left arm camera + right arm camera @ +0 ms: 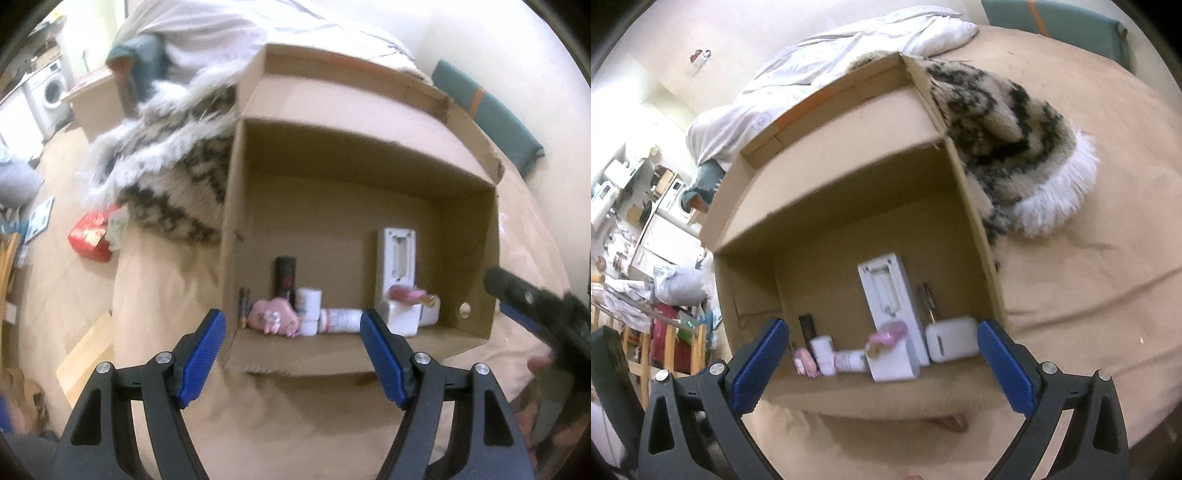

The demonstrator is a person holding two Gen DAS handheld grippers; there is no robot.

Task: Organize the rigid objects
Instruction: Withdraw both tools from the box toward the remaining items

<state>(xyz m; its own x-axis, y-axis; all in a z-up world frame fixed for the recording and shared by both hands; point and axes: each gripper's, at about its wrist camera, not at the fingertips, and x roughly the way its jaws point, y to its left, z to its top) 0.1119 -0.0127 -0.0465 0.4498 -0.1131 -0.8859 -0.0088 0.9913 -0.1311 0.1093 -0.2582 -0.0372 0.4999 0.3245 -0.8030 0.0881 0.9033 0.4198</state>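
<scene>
An open cardboard box [461, 229] [964, 192] stands on a tan bedsheet. Along its near wall lie a pink case [273, 316] [805, 362], white bottles [332, 319] [836, 356], a black tube [285, 275] [806, 326], a tall white box [396, 258] [890, 291], a small white box [404, 319] [894, 363], a pink bottle [408, 294] [886, 334] on top of it, and a white case [951, 343]. My left gripper [293, 356] is open and empty just before the box. My right gripper [882, 367] is open and empty, also before the box; it shows at the right edge of the left wrist view [535, 310].
A furry patterned blanket [177, 177] [1012, 136] lies against the box. A white duvet [827, 66] lies behind. A teal pillow [491, 114] is at the far edge. A red packet [90, 236] lies on the floor at left. A washing machine [50, 92] stands beyond.
</scene>
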